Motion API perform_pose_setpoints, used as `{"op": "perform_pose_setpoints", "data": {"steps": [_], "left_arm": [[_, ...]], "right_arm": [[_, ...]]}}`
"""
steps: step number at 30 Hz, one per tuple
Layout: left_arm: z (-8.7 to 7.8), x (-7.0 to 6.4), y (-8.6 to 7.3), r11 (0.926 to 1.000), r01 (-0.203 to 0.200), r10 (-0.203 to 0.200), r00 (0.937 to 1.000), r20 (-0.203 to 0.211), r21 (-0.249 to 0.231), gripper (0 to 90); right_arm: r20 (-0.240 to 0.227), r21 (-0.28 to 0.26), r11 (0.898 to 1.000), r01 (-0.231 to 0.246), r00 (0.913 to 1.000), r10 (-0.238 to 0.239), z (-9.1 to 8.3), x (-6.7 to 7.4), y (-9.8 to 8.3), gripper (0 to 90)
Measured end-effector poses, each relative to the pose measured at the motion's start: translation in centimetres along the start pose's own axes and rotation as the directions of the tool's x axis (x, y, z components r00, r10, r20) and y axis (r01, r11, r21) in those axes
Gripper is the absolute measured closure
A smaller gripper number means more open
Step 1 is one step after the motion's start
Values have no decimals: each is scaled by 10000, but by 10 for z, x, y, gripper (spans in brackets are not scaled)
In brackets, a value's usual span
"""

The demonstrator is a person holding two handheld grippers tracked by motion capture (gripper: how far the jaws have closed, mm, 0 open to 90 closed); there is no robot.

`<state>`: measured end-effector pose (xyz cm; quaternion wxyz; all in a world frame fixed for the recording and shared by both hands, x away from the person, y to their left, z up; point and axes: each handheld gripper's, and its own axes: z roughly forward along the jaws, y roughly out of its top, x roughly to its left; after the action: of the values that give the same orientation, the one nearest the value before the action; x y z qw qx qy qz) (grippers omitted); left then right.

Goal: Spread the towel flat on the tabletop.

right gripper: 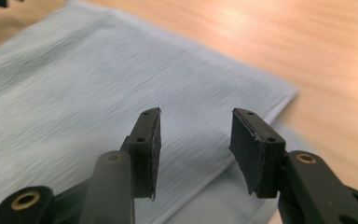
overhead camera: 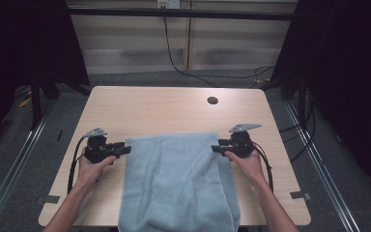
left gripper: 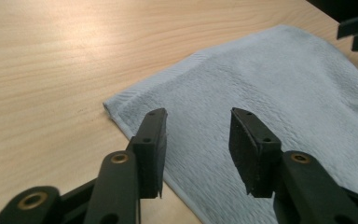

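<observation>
A light blue folded towel point(overhead camera: 178, 183) lies on the wooden table point(overhead camera: 164, 108) and hangs over the near edge. My left gripper point(overhead camera: 125, 148) stands open at the towel's far left corner point(left gripper: 109, 105), its jaws pointing right just above the cloth point(left gripper: 270, 93), nothing between them. My right gripper point(overhead camera: 215, 148) is open at the far right corner point(right gripper: 291, 91), jaws pointing left over the towel point(right gripper: 74, 84) with nothing gripped. The right gripper's jaw tips point(left gripper: 356, 32) also appear far off in the left gripper view.
A round cable hole point(overhead camera: 212, 100) sits in the table near its far edge. Black cables point(overhead camera: 183, 67) run across the floor behind the table. Metal rails point(overhead camera: 24, 140) flank both sides. Bare wood stretches beyond the towel.
</observation>
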<state>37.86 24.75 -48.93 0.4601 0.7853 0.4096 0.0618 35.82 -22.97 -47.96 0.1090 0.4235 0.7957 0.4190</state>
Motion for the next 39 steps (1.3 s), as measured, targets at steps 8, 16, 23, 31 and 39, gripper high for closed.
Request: {"op": "perform_pose_setpoints", "data": {"steps": [8, 16, 23, 31, 39], "left_arm": [[24, 10, 0, 9999, 75, -72, 9997, -219, 138, 476], [27, 16, -3, 9991, 401, -391, 9977, -554, 166, 376], [33, 11, -2, 9987, 506, -503, 9984, -253, 101, 389], [40, 0, 4, 9994, -303, 309, 9990, -318, 190, 836], [23, 2, 33, 9947, -82, 76, 10000, -58, -1028, 847]], "right_arm": [[512, 222, 9995, -219, 9985, 207, 36, -30, 16, 530], [999, 401, 9989, -229, 9948, 188, 48, -33, 9, 612], [775, 243, 9997, -60, 9970, 40, 50, -27, 12, 822], [629, -295, 9989, -375, 9972, 393, 38, -31, 18, 855], [803, -1053, 9933, -470, 9952, 556, 22, -34, 34, 860]]}}
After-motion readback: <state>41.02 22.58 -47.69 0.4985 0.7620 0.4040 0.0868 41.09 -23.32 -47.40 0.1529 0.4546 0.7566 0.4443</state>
